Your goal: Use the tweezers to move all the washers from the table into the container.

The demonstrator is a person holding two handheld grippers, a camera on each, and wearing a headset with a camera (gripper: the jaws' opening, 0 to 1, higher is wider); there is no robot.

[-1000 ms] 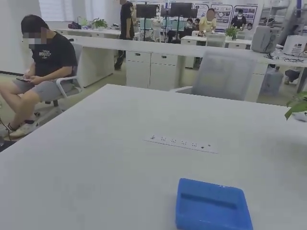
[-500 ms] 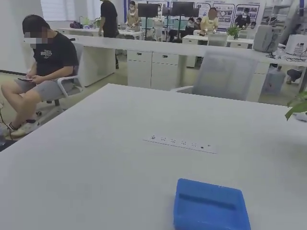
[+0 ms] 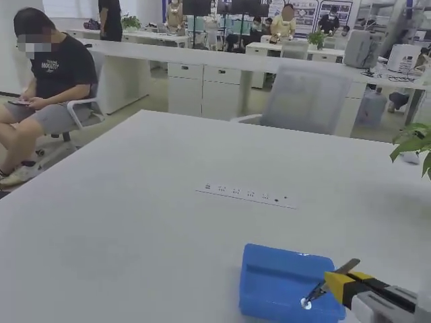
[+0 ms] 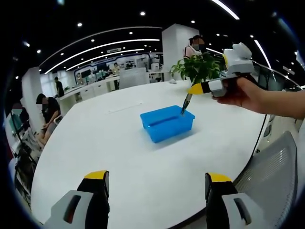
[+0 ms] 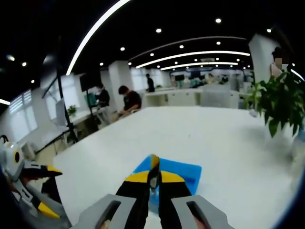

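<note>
A big white table (image 3: 135, 222) stands in a wide office, with a row of plug holes (image 3: 246, 195) set in its top, a gray chair (image 3: 306, 97) at its far side and a green plant (image 3: 412, 138) by its right edge. Behind it runs a long white desk (image 3: 202, 87) with drawers, a person (image 3: 47, 74) sits on a chair at the left looking down, and more people (image 3: 287, 20) work at desks far back. The ceiling (image 5: 190, 33) is dark, with long bright strips of light (image 5: 95, 33) and small round lamps (image 5: 217, 20).

Head view: high, forward-down over tabletop (image 3: 135, 222). Left gripper view: low, well back, facing blue container (image 4: 164, 125). Right gripper view: close above it. Container shared by all.
</note>
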